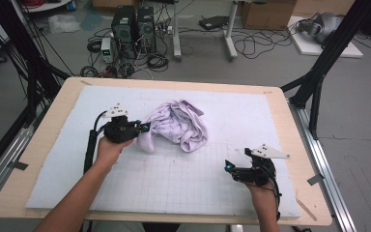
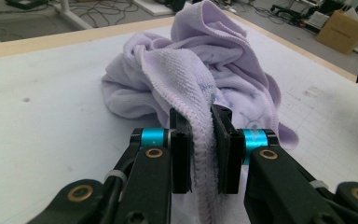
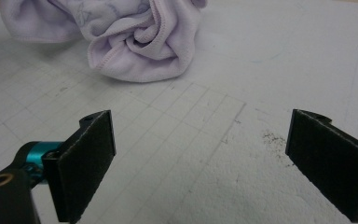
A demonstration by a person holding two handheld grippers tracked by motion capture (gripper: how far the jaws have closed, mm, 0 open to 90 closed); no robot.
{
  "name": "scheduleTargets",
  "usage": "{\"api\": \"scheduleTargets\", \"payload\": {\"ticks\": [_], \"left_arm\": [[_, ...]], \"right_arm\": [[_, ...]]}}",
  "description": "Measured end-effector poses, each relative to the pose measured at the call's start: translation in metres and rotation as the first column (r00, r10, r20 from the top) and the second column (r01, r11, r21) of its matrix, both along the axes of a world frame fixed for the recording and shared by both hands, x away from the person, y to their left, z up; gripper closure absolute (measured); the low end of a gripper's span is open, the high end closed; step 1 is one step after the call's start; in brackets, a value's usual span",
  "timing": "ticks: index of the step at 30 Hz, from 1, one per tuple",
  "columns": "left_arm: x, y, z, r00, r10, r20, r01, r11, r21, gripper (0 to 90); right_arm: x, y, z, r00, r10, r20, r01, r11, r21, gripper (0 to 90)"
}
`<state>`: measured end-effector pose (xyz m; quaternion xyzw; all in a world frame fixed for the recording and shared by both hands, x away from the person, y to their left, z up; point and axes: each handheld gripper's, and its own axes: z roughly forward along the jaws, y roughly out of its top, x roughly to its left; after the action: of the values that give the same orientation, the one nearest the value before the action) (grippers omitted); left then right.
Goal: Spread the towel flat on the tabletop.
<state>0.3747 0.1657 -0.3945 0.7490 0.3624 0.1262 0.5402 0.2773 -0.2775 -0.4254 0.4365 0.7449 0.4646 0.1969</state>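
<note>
A crumpled lilac towel [image 1: 178,123] lies on the white gridded mat [image 1: 198,188], a little behind its middle. At the towel's left side my left gripper [image 1: 145,127] is shut on a hemmed edge. In the left gripper view that edge [image 2: 200,140] runs down between the black pads [image 2: 224,140] of the left gripper [image 2: 200,119], and the rest of the towel [image 2: 205,51] is heaped just beyond. My right gripper [image 1: 229,166] hovers low over the mat's front right, pointing left. The right gripper [image 3: 200,140] stands open with nothing between its jaws, and the towel [image 3: 135,42] lies further off.
The mat covers most of a wooden table [image 1: 53,111], leaving a bare rim all round. Black frame posts [image 1: 319,72] stand at the back corners. Computer towers [image 1: 133,26], cables and cardboard boxes [image 1: 265,12] sit on the floor behind.
</note>
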Motion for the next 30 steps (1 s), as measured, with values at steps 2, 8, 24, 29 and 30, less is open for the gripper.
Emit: {"api": "scheduleTargets", "payload": {"ticks": [2,8,24,29,30], "left_arm": [[-0.004,0.008,0.0,0.9999,0.009,0.006,-0.009,0.9999,0.005,79.0],[-0.02,0.045,-0.004,0.9976,0.069,0.012,-0.069,0.9976,-0.002,81.8],[-0.054,0.109,-0.018,0.9831,0.183,0.004,-0.183,0.983,-0.019,82.3],[-0.065,0.119,-0.029,0.988,0.155,-0.002,-0.155,0.988,0.0,79.6],[-0.065,0.119,-0.029,0.988,0.155,-0.002,-0.155,0.988,0.0,75.6]], "right_arm": [[0.0,0.0,0.0,1.0,0.0,0.0,0.0,1.0,0.001,7.5],[-0.001,-0.001,0.0,1.0,-0.003,0.002,0.003,1.0,0.0,7.5],[-0.001,0.004,-0.001,1.0,-0.003,-0.009,0.003,1.0,-0.005,7.5],[-0.001,0.008,0.002,1.0,0.002,-0.001,-0.002,1.0,0.008,7.4],[-0.001,0.01,0.003,1.0,0.006,0.005,-0.006,0.9999,0.009,7.4]]}}
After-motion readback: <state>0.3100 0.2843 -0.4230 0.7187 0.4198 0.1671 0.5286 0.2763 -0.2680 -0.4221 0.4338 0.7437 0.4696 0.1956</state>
